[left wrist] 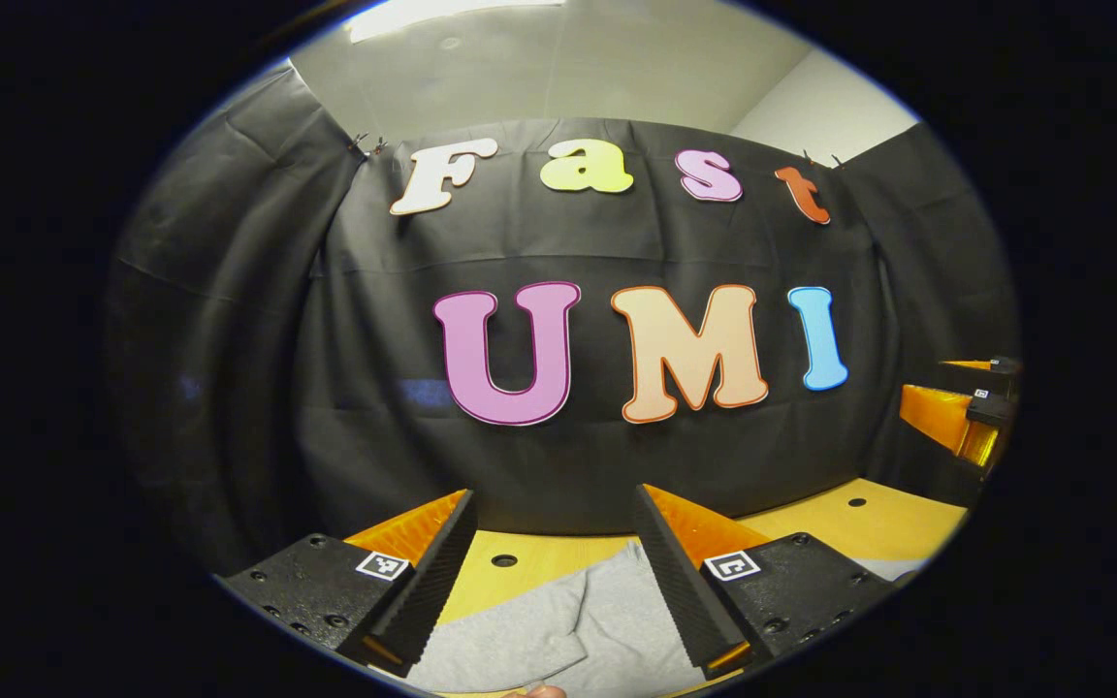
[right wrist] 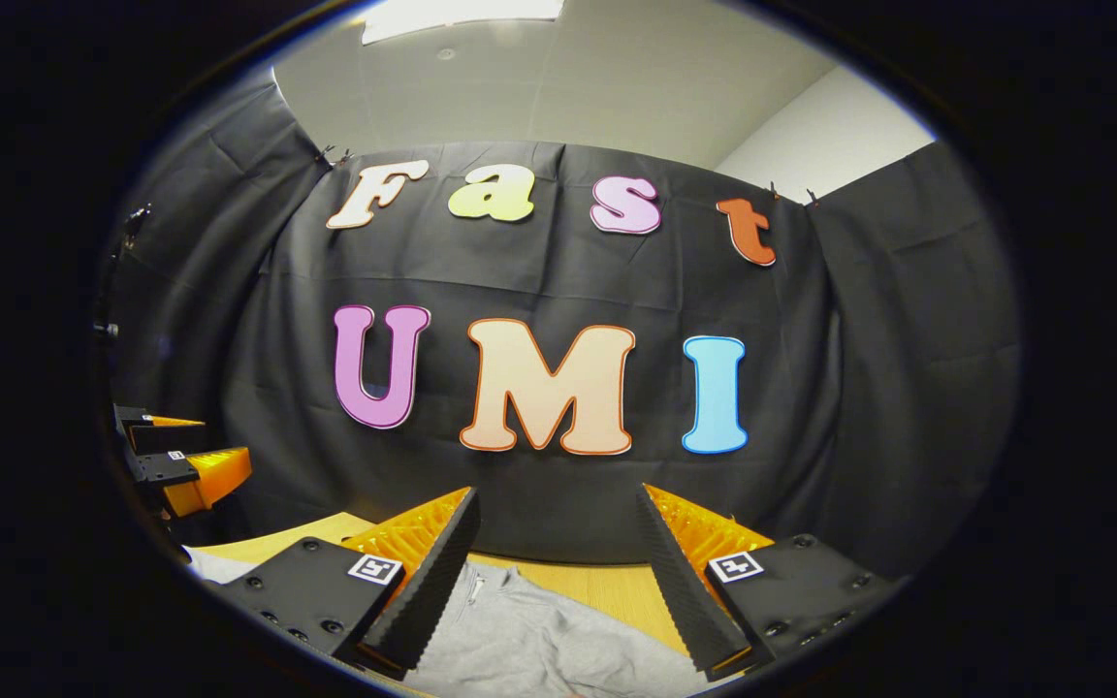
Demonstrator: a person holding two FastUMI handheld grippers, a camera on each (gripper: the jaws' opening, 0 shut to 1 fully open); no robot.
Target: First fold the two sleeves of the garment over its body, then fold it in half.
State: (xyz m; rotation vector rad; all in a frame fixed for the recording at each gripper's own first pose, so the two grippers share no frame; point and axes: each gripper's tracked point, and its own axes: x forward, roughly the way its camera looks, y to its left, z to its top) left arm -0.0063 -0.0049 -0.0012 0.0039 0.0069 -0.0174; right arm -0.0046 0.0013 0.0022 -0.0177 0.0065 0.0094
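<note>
Black cloth wall is seen behind a wooden table (left wrist: pixel 840 528). Left gripper (left wrist: pixel 554 582): jaws spread wide, nothing held; grey garment (left wrist: pixel 558 630) is seen lying on the table below and between its fingers, with a folded edge showing. Right gripper (right wrist: pixel 554 582): jaws likewise spread, held above the garment (right wrist: pixel 539 645), whose grey fabric is creased, a zip visible near the left finger.

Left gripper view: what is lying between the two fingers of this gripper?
In the left gripper view, the grey garment lies on the wooden table between the open left gripper fingers, which do not touch it.
</note>
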